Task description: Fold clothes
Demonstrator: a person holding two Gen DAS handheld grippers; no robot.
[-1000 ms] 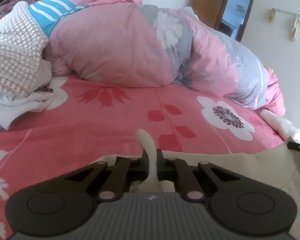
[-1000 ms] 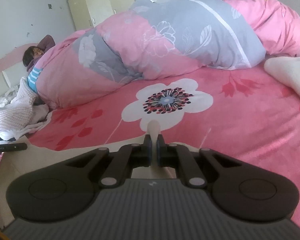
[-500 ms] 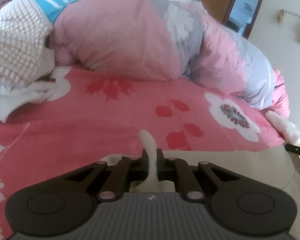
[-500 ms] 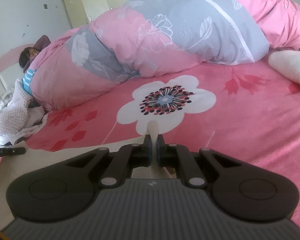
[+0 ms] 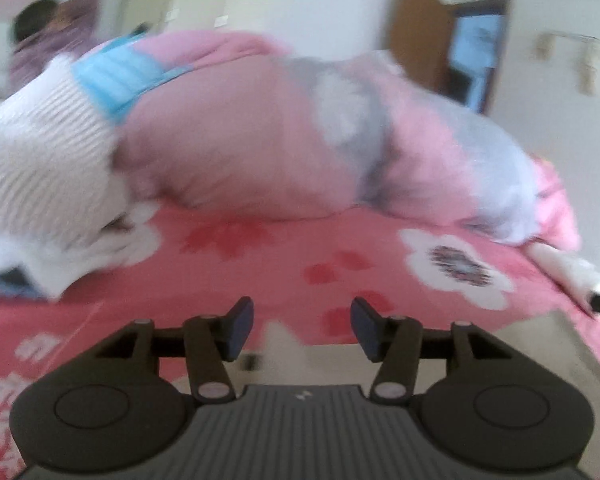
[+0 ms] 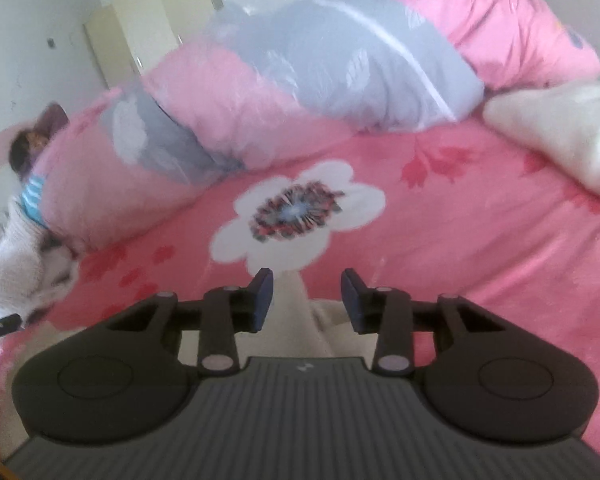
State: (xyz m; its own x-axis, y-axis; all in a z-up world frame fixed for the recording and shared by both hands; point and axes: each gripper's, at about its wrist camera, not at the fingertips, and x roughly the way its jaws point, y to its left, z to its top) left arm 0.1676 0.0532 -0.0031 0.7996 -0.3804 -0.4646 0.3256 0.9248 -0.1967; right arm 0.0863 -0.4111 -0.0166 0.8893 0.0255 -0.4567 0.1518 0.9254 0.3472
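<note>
A beige garment (image 5: pixel 532 344) lies flat on the pink flowered bed sheet (image 5: pixel 260 276), close under both grippers. In the left wrist view my left gripper (image 5: pixel 302 328) has its jaws opening, and a small peak of the beige cloth (image 5: pixel 282 338) stands loose between the pads, untouched. In the right wrist view my right gripper (image 6: pixel 307 300) is also opening; a raised fold of the same garment (image 6: pixel 296 316) sits in the gap, nearer the left pad, with no pad pressing on it. Both views are blurred by motion.
A bulky pink and grey quilt (image 5: pixel 308 136) is heaped across the back of the bed. A white knit garment (image 5: pixel 32 160) and a blue striped one (image 5: pixel 116 76) lie at the left. A person (image 5: pixel 48 36) rests at the far left. A white fluffy item (image 6: pixel 560 136) lies right.
Both grippers were shut on pinched folds of the beige garment; now both stand apart and the cloth is let go. Both views have lifted slightly.
</note>
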